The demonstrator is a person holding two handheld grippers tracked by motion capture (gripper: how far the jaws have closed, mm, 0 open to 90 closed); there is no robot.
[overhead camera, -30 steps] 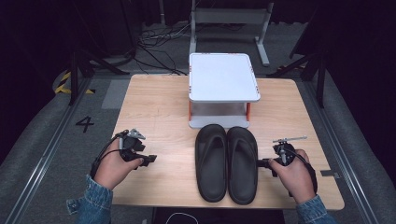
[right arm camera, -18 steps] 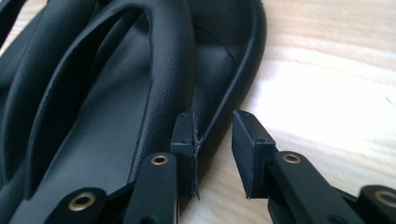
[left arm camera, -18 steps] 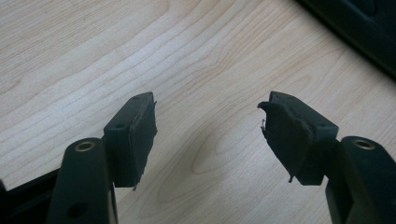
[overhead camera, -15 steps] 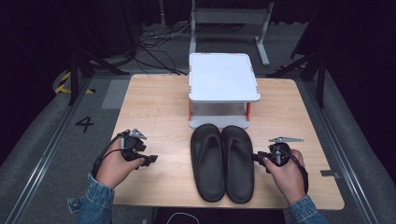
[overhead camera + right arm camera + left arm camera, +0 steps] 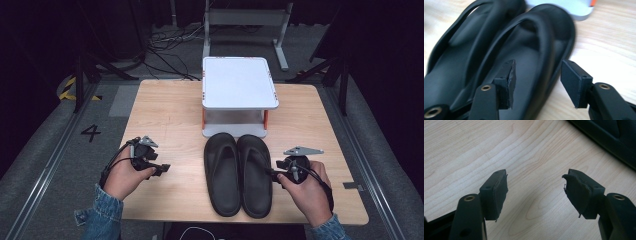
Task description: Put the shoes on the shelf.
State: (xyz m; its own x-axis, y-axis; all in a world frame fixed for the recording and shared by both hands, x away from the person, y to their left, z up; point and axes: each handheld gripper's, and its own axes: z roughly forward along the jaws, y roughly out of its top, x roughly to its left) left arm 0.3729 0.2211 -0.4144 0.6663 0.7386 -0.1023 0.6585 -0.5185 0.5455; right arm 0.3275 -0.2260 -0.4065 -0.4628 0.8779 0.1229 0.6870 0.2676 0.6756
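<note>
Two black slippers lie side by side at the table's front, the left slipper (image 5: 222, 172) touching the right slipper (image 5: 255, 172). My right gripper (image 5: 273, 174) is at the right slipper's outer edge. In the right gripper view the right gripper (image 5: 536, 83) straddles the right slipper's (image 5: 531, 55) rim; its jaws have just been opening and the pads stand off the rim. My left gripper (image 5: 161, 169) rests open over bare wood, well left of the slippers. Its jaws (image 5: 536, 185) hold nothing, and a slipper's edge (image 5: 614, 135) shows far off.
A white two-level stand (image 5: 239, 82) with orange posts sits just behind the slippers' toes. The wooden table (image 5: 165, 115) has bare room on the left and right. Cables and metal frames lie on the floor behind.
The right hand and the slippers have shifted slightly to the left. The right gripper's jaws now stand wider apart. The left hand has kept still.
</note>
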